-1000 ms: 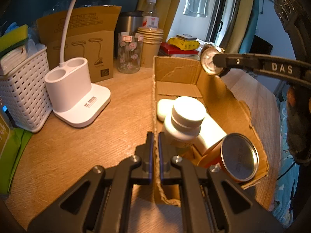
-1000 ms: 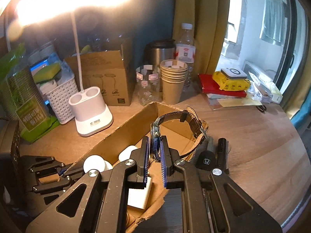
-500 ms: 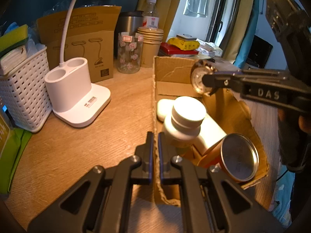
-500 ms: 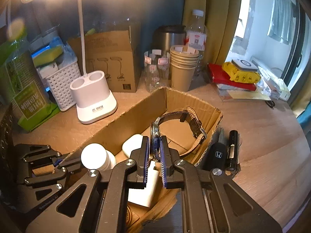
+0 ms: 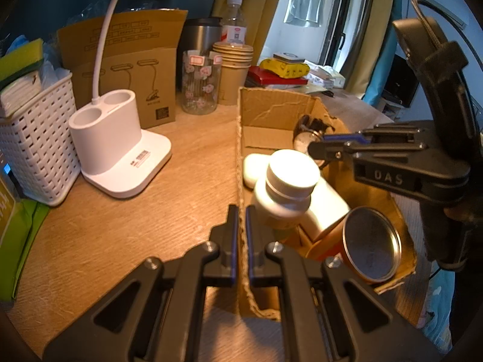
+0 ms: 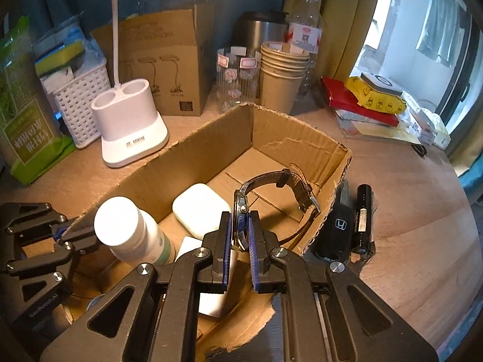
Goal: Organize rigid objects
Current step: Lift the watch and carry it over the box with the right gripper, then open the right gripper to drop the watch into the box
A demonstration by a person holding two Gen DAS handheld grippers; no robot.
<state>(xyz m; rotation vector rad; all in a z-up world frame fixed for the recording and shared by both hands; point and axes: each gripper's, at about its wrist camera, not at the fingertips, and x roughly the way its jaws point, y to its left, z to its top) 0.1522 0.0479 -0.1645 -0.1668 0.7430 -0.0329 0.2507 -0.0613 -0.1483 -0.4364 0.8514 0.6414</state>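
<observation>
My right gripper (image 6: 240, 235) has its jaws clamped on the watch (image 6: 273, 193), held by its case over the inside of the box (image 6: 302, 138), strap arching toward the box's far corner. My left gripper (image 5: 240, 235) has its jaws pinched on the box's near wall. Inside the box I see a white bottle (image 6: 126, 232), a white case (image 6: 200, 208) beside it and a tin (image 5: 371, 244) at the near end. Just outside the box's right wall, on the desk (image 6: 407, 226), lie a car key (image 6: 338, 229) and a small torch (image 6: 363, 214)
</observation>
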